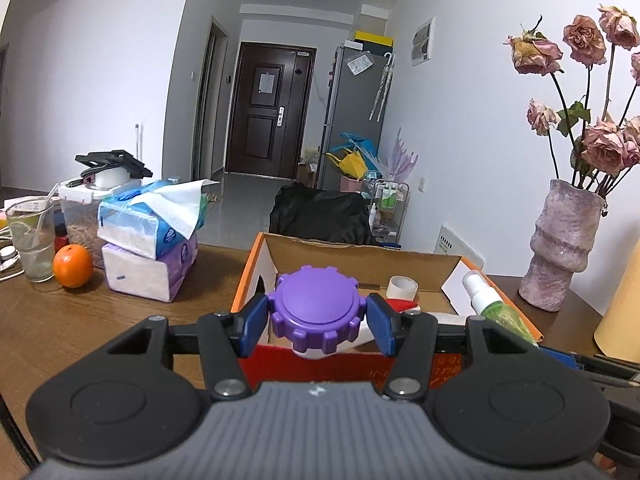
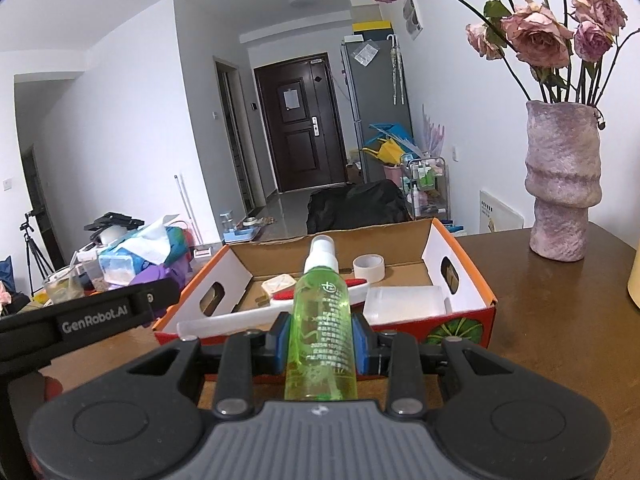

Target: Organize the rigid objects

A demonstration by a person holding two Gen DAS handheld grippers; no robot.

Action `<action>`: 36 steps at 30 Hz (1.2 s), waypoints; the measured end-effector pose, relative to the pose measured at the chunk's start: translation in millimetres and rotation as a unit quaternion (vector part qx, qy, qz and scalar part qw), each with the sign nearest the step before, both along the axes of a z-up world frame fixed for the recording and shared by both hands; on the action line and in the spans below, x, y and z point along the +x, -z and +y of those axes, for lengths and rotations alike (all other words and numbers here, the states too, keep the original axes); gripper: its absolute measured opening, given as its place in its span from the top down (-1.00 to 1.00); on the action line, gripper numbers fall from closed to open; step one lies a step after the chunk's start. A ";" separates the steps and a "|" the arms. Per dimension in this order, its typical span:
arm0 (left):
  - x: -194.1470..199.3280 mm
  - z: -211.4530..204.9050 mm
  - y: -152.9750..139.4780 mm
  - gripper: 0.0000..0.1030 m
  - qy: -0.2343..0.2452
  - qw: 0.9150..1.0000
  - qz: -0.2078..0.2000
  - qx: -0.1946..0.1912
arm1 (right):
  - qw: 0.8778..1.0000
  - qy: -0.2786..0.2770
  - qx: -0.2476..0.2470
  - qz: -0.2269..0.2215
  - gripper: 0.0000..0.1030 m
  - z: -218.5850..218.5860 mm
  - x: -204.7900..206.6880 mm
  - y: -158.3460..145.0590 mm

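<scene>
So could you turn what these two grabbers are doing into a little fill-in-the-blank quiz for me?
1. The left gripper is closed on a jar with a ____ lid.
2. The right gripper holds a ____ spray bottle.
3. A roll of tape lies inside the cardboard ____.
4. The dried roses stand in a ____ on the table.

Missing words: purple; green; box; vase

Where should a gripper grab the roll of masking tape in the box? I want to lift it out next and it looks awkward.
The tape roll lies flat at the back of the cardboard box. Come straight down from above and pinch its ring wall, one finger in the hole, one outside; the box walls block a side approach.
</scene>
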State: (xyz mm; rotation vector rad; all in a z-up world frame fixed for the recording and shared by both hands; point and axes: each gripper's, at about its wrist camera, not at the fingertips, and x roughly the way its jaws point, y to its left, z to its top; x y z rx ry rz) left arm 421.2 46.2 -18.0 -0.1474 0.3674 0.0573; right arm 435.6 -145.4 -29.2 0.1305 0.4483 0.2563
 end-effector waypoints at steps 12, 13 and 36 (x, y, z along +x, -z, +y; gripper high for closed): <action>33.2 3.5 -2.3 -0.07 0.001 1.000 -0.008 0.002 | 1.000 0.009 -0.002 -0.005 0.41 1.6 35.9 -0.8; 37.5 3.7 -2.1 -0.07 0.000 1.000 -0.007 0.003 | 1.000 0.009 -0.002 -0.005 0.41 2.1 39.9 -0.7; 108.6 21.2 11.0 -0.07 -0.011 1.000 0.009 0.019 | 0.999 0.036 -0.006 0.007 0.41 3.8 125.0 7.8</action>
